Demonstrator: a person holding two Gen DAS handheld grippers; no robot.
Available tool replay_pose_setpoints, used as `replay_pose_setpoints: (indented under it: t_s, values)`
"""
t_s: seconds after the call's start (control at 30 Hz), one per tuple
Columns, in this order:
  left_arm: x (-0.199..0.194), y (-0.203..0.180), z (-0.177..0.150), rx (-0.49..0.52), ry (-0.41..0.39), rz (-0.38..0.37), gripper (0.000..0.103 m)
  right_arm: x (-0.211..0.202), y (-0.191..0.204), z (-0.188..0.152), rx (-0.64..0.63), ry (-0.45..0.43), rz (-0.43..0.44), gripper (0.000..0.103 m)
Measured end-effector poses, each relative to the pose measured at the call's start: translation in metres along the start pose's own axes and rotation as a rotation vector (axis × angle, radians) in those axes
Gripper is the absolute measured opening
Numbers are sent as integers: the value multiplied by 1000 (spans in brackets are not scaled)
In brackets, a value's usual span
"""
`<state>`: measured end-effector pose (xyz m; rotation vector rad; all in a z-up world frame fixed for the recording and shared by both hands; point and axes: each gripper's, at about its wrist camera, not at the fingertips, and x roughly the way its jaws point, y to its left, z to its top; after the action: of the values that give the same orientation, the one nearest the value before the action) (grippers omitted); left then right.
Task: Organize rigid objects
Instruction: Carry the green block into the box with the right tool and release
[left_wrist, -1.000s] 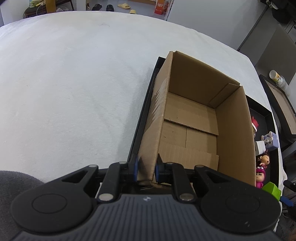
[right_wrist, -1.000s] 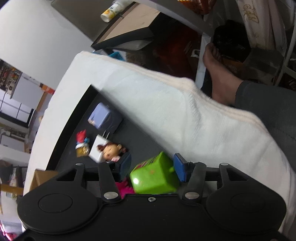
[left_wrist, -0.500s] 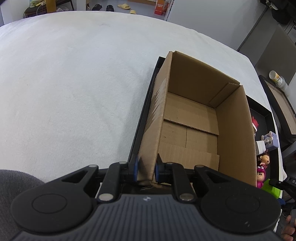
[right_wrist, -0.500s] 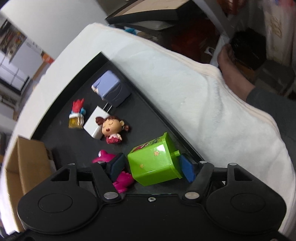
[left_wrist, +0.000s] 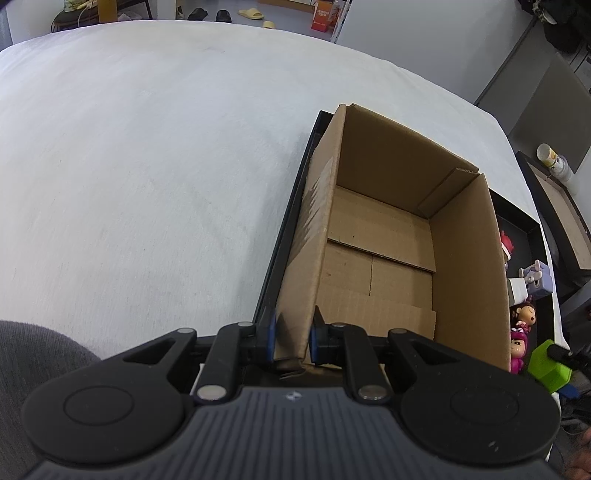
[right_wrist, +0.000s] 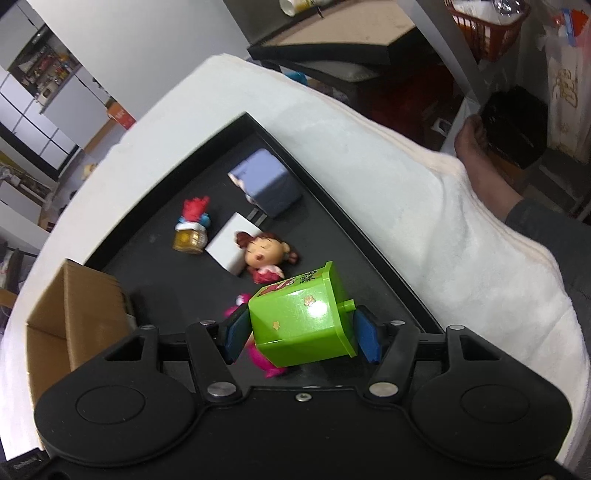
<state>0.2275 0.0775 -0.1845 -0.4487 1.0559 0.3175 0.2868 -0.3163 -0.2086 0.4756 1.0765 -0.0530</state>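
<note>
On the white, fuzzy cloth covering the counter (left_wrist: 147, 184), a shallow black tray (right_wrist: 354, 236) with a thin raised rim is carrying an open corrugated cardboard box (left_wrist: 388, 251) and a scatter of small hard toys. The left tool (left_wrist: 291, 341) is pinching the near left wall of the box between its blue-padded fingers, one pad outside and one inside the plain brown board; the box's folded bottom flaps are showing bare. The right tool (right_wrist: 301, 330) is gripping a glossy green plastic block (right_wrist: 306, 317) by its two opposite sides, tilted, with a small peg jutting from its right side and a printed label on its far face. The block is hanging above the near right part of the tray, to the right of the box. Beneath it, a magenta figure (right_wrist: 266, 363) is lying partly hidden. Farther along the tray, a brown-haired doll (right_wrist: 264, 254) is resting against a white rectangular block (right_wrist: 225, 249), a red-topped figure on a yellow base (right_wrist: 192, 229) is sitting to the left, and a rounded lavender cube (right_wrist: 264, 184) is sitting near the tray's far right rim.
</note>
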Motion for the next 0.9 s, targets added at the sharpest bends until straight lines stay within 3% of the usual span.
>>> replay_pose_setpoints:
  t_s: [0.4, 0.9]
  values:
    - [1, 2, 1, -12, -4, -4, 16, -20, 33, 1, -42, -34, 56, 58]
    - [5, 4, 3, -20, -15, -15, 16, -30, 103, -2, -143, -40, 145, 58]
